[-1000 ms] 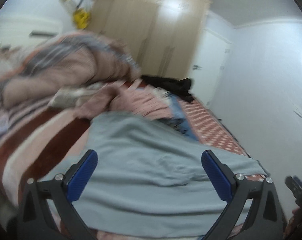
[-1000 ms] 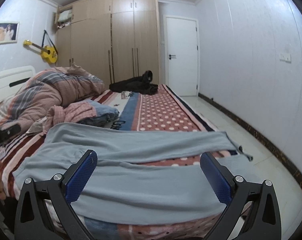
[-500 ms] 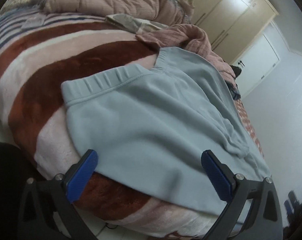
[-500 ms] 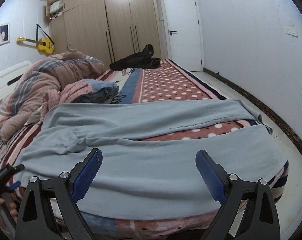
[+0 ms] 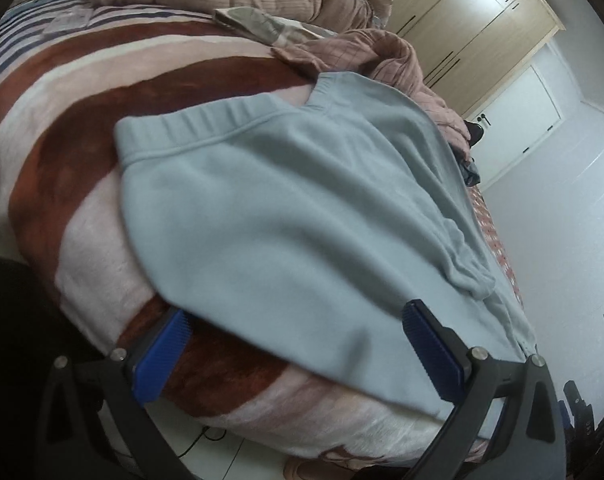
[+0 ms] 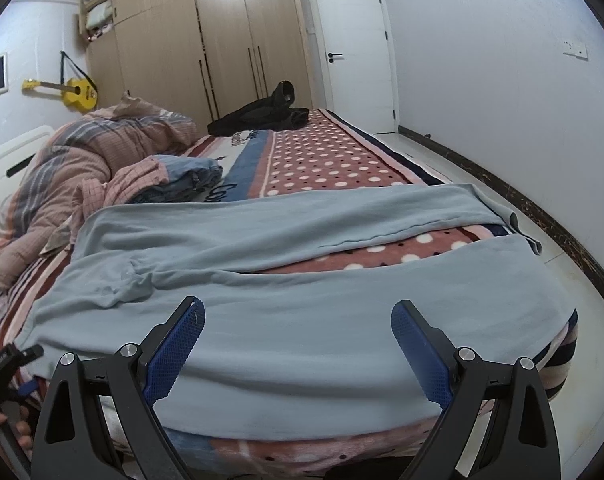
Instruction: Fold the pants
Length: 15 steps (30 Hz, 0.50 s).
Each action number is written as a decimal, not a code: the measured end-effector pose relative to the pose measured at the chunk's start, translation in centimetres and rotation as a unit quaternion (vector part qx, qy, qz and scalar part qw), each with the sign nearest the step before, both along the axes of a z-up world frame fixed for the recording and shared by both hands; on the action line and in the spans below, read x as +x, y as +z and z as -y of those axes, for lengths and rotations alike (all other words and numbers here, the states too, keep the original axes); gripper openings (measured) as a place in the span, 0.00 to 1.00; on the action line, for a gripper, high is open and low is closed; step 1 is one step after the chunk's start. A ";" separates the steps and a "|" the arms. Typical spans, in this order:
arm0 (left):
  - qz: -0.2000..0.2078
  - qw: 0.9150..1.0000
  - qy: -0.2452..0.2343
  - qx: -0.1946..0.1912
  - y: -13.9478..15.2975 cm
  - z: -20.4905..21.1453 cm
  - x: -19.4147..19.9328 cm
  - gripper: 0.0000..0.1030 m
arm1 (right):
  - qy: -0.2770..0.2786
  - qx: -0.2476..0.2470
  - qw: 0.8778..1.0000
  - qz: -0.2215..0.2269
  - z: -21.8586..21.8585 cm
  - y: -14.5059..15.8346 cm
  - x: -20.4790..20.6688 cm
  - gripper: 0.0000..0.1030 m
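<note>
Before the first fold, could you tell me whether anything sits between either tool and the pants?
Nothing visible does: the left tool and right tool, both open, face the near edge of the pants directly.

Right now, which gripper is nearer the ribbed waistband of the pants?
Left. The left gripper sits open at the pants' hip edge, just below the waistband. The right gripper is open over the near leg, farther along.

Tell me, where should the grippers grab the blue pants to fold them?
Probably the near edge of the pants, which drapes over the bed's side. The left gripper could pinch by the ribbed waistband, the right gripper along the near leg, both coming from this side, since the legs lie spread apart and flat.
</note>
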<state>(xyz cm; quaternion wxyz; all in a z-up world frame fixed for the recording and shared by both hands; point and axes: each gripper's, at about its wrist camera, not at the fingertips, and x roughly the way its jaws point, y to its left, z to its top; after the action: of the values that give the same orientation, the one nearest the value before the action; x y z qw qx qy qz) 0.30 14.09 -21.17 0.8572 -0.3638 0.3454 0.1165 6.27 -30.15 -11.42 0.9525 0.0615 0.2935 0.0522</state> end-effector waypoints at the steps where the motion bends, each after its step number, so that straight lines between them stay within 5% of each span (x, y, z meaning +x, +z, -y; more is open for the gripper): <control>1: 0.012 1.000 -0.006 -0.004 0.3 0.1 0.1 0.98 | -0.002 0.002 1.000 0.001 0.4 -0.1 0.0 0.90; 4: 0.034 0.999 -0.031 -0.004 1.4 0.7 0.8 0.89 | -0.032 0.009 0.999 0.001 2.9 -0.2 -0.1 0.89; 15: 0.025 0.999 -0.030 -0.004 1.5 1.1 4.0 0.85 | -0.129 0.078 0.988 -0.037 13.1 -3.6 -1.8 0.89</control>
<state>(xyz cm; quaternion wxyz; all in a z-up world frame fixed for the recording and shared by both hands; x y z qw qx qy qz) 4.33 13.04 -19.66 0.8673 -0.3594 0.3349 0.0804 4.45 -43.22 -15.04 0.9321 0.1753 0.3128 -0.0509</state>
